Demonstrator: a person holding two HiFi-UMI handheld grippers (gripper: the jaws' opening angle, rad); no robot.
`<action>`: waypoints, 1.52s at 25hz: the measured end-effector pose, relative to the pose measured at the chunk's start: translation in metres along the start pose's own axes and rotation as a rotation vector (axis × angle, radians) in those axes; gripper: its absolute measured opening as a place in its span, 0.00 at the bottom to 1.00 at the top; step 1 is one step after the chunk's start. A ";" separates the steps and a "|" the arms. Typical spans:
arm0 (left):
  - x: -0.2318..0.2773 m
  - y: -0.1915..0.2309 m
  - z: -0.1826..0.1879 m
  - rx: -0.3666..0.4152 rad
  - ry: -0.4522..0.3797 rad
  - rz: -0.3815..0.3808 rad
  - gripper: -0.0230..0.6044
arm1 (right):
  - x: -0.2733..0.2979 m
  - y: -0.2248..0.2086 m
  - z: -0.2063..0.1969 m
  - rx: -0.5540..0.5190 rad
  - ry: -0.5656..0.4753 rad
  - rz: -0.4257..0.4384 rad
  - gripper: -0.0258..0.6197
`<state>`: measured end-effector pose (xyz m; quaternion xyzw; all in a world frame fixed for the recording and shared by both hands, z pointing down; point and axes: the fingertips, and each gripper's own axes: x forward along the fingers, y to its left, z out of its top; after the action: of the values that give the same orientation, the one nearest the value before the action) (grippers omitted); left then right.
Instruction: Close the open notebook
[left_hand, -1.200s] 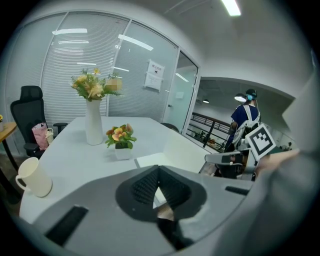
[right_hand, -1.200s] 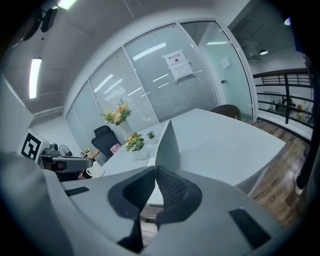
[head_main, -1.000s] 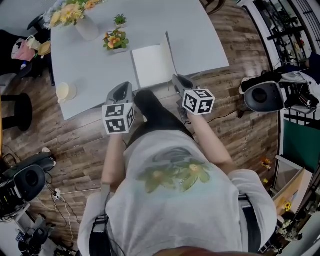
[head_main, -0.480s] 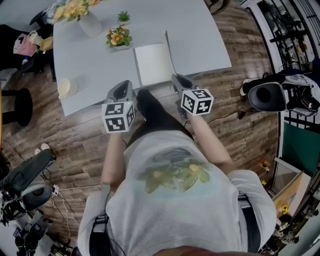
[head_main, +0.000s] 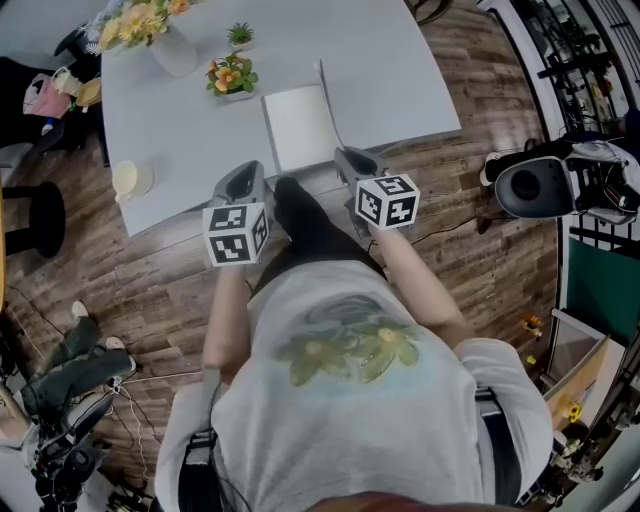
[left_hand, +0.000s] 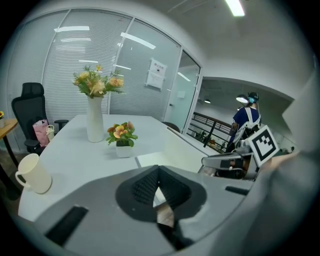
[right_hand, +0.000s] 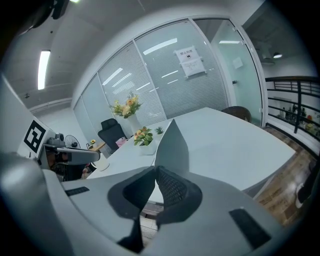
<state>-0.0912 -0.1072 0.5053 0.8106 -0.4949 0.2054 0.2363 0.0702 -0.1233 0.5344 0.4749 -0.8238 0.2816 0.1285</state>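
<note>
The open notebook (head_main: 297, 125) lies near the front edge of the pale table (head_main: 400, 60), its left page white and flat. Its right cover (head_main: 327, 92) stands up almost on edge. My right gripper (head_main: 346, 157) is at the cover's near lower corner, its jaws shut on it. In the right gripper view the cover (right_hand: 172, 145) rises straight from the closed fingertips. My left gripper (head_main: 246, 173) hovers at the table edge left of the notebook, shut and holding nothing. In the left gripper view the page (left_hand: 150, 159) lies just beyond its jaws.
On the table, a tall vase of flowers (head_main: 165, 45) and a small potted plant (head_main: 230, 80) stand behind the notebook. A cream mug (head_main: 130, 180) sits at the left front corner. A black office chair (left_hand: 27, 107) is at the table's far left.
The raised cover has swung a little to the left, over the white page, and my right gripper has shifted slightly left with it. The left gripper has stayed still.
</note>
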 end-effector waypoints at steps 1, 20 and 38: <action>0.000 -0.001 0.000 -0.001 -0.001 -0.002 0.04 | 0.000 0.000 0.000 -0.001 0.001 0.001 0.09; 0.008 0.005 0.006 -0.013 0.000 -0.009 0.04 | 0.011 0.016 -0.006 -0.033 0.047 0.042 0.09; 0.010 0.022 0.008 -0.031 0.016 0.003 0.04 | 0.028 0.036 -0.021 -0.069 0.137 0.114 0.09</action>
<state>-0.1057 -0.1278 0.5089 0.8045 -0.4973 0.2043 0.2526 0.0243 -0.1167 0.5526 0.4021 -0.8481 0.2916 0.1847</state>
